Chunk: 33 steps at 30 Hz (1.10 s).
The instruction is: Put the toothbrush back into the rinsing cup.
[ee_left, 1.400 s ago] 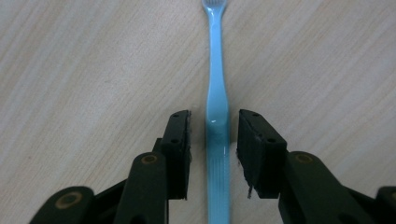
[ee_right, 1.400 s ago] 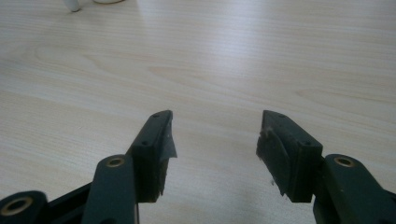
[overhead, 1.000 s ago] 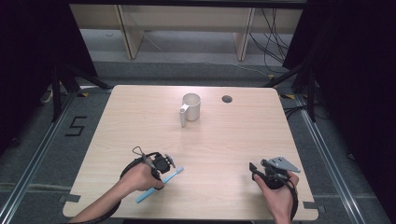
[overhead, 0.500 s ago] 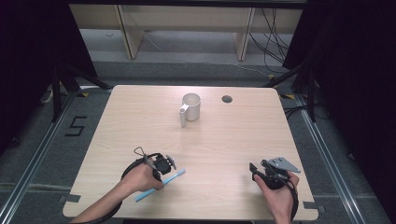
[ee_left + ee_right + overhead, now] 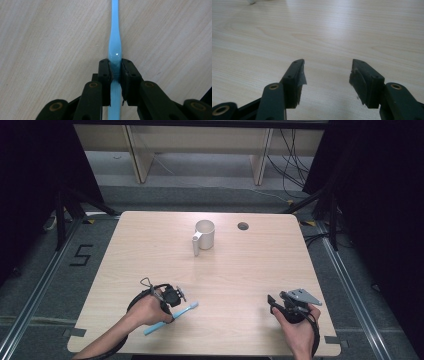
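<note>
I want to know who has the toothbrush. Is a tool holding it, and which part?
The left tool pinches the blue toothbrush on its handle, near the middle. The right tool is open, holding nothing.

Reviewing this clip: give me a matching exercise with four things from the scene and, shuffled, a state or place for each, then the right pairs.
Things:
1. left claw
2. right claw
3. white mug
4. dark round hole

States or places:
A. in the tabletop near the far edge, right of the mug
B. jaws apart, nothing between them, over bare wood
C. stands upright on the far half of the table, handle toward the near left
D. clamped on the blue toothbrush, which lies on the table

Pairs: 1-D, 2-B, 3-C, 4-A
</note>
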Available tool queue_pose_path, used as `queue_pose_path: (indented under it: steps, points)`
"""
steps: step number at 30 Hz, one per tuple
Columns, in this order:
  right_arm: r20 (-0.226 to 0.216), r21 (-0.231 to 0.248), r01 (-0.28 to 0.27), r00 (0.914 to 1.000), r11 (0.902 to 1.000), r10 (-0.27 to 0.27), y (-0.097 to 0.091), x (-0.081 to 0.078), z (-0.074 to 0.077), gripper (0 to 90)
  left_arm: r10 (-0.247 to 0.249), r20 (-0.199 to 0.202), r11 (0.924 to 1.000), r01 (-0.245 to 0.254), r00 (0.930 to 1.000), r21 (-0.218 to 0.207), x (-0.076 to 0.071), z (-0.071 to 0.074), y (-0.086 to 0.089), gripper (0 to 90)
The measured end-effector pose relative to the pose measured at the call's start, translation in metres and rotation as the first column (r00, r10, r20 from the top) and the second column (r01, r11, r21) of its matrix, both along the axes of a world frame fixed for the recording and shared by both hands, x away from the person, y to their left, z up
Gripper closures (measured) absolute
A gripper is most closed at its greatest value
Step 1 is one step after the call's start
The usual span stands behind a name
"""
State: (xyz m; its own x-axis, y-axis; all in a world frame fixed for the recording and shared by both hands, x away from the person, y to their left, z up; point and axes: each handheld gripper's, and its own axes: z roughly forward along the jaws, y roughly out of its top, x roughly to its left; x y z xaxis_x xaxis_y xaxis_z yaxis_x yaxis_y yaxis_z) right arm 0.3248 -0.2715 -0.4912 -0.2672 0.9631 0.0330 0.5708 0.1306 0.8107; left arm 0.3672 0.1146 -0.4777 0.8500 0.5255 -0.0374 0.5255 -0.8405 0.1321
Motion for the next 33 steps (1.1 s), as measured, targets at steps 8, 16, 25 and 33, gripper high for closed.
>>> queue_pose_path:
  steps: [8, 16, 25, 33]
  points:
    - [-0.013, 0.026, -0.006, 0.9999, 0.9996, 0.006, 0.002, 0.001, -0.002, 45.3, 0.009, 0.027, 0.9981, -0.008, 0.9996, -0.061, 0.001, 0.005, 0.009, 78.4]
    - [0.001, 0.028, -0.007, 1.0000, 0.9996, 0.007, 0.002, 0.001, -0.002, 45.3, 0.023, 0.086, 0.9837, -0.007, 0.9960, -0.180, 0.001, 0.012, 0.013, 78.4]
    - [-0.011, 0.028, 0.027, 0.9996, 0.9993, -0.026, 0.003, -0.001, -0.001, 45.7, 0.068, 0.167, 0.9410, -0.007, 0.9837, -0.338, 0.003, 0.018, 0.020, 78.4]
    - [-0.001, 0.041, 0.003, 1.0000, 0.9992, -0.003, 0.000, -0.001, -0.002, 45.8, 0.119, 0.241, 0.8901, 0.005, 0.9632, -0.456, 0.007, 0.022, 0.031, 78.4]
